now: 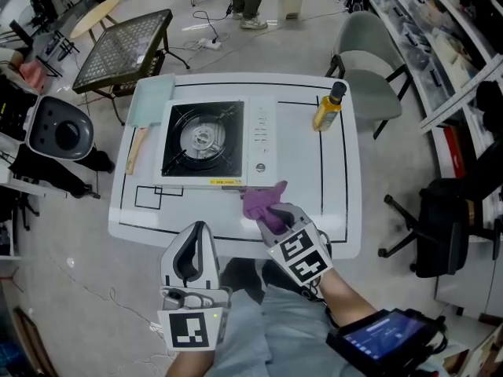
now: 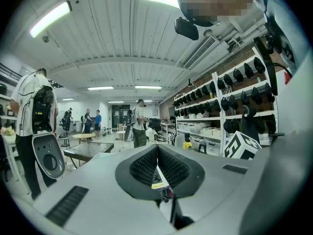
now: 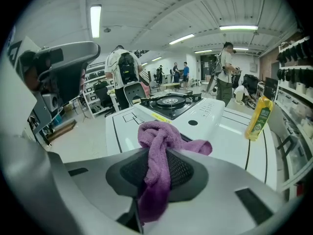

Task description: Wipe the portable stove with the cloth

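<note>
The white portable stove (image 1: 212, 141) with a black burner plate stands on the white table (image 1: 338, 203); the right gripper view shows the stove (image 3: 178, 106) just ahead. A purple cloth (image 1: 263, 203) hangs bunched over the table's front edge, just in front of the stove, and my right gripper (image 1: 277, 220) is shut on it. The cloth (image 3: 159, 153) is pinched between that gripper's pads. My left gripper (image 1: 192, 246) is held below the table's front edge, pointing level into the room; its pads (image 2: 168, 168) meet with nothing between them.
A yellow oil bottle (image 1: 328, 107) stands at the table's back right. A pale green tray (image 1: 151, 100) and a wooden-handled tool (image 1: 135, 149) lie left of the stove. A grey chair (image 1: 369, 69) is behind the table. A black chair (image 1: 452, 210) is at right.
</note>
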`<state>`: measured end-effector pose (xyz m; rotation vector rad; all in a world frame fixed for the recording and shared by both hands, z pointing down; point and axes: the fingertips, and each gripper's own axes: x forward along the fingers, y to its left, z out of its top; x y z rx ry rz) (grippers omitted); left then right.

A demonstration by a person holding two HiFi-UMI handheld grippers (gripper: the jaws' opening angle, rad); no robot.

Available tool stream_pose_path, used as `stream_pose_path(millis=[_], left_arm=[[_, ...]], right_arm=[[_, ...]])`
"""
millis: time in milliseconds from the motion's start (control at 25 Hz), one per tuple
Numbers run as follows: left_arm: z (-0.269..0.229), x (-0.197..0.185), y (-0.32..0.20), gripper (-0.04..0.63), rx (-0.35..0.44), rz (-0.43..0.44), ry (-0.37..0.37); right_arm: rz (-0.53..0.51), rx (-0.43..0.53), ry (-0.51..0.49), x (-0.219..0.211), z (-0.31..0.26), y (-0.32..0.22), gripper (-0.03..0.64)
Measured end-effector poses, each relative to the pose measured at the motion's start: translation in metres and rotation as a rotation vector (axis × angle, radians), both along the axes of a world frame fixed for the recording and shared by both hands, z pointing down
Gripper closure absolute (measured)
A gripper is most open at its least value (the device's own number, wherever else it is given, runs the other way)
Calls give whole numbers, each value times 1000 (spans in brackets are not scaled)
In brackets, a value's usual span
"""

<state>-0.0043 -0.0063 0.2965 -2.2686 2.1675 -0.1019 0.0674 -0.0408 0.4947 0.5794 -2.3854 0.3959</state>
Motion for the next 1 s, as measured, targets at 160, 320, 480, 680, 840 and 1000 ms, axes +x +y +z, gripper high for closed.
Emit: stream_pose_path(millis=[160, 320, 480, 680, 840, 1000], left_arm=[[11, 5, 28, 577, -80, -3, 5], [4, 13, 55, 577, -56, 24, -12], [1, 17, 98, 577, -73, 22, 11], [-26, 15, 143, 577, 0, 11, 18], [-47, 3, 166, 577, 64, -15, -5], [-66, -9, 183, 577, 111, -38, -29]], right_arm=[[25, 3, 0, 12, -1, 19, 499], [65, 30, -7, 23, -9, 39, 500], [128, 95, -62, 37, -46, 62, 499], [185, 201, -182, 55, -115, 101, 499], [206, 337, -283, 66, -174, 125, 499], [202, 434, -358, 65, -215, 153, 499]])
